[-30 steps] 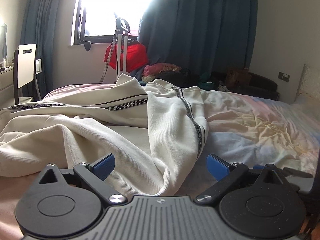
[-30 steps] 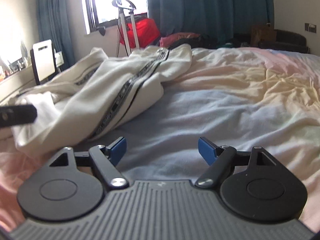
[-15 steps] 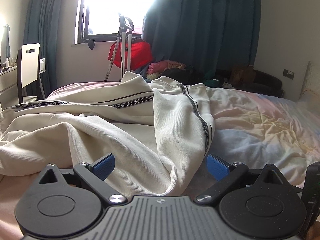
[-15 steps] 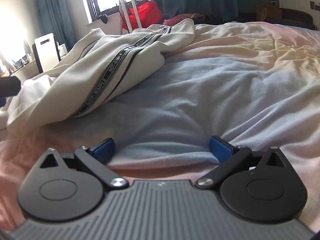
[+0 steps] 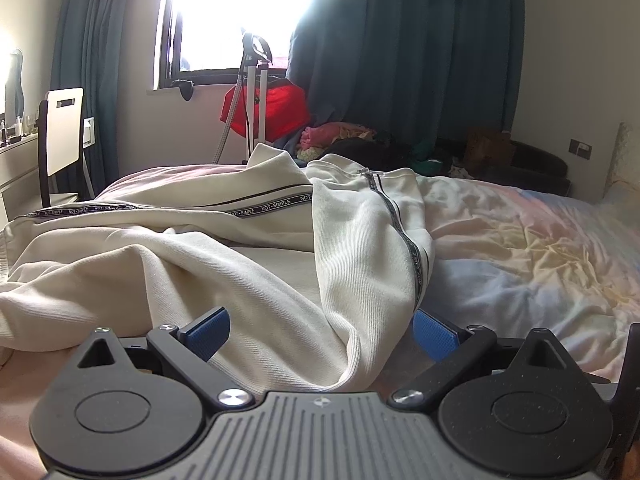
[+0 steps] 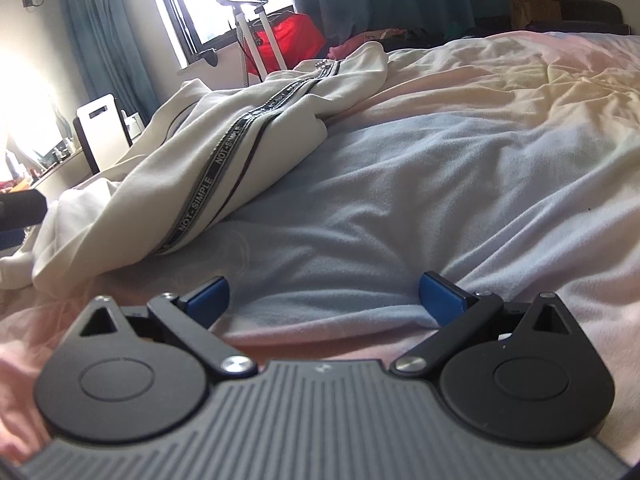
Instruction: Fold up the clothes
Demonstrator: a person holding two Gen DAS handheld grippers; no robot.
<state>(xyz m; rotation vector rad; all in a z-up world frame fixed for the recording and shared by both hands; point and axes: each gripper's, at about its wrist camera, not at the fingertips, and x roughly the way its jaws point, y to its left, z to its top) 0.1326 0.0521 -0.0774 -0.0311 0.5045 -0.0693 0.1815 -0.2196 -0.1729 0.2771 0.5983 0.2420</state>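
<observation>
Both grippers were seen with jaws spread wide: the left gripper (image 5: 320,330) had a cream fold lying loose between its blue pads, while the right gripper (image 6: 325,300) was set low over bare bed sheet (image 6: 460,168). A cream jacket (image 5: 224,248) was spread crumpled on the bed at ten o'clock from the right gripper, its long axis run from near the grippers toward the window. Black tape lettered NOT-SIMPLE was carried along its sleeve.
</observation>
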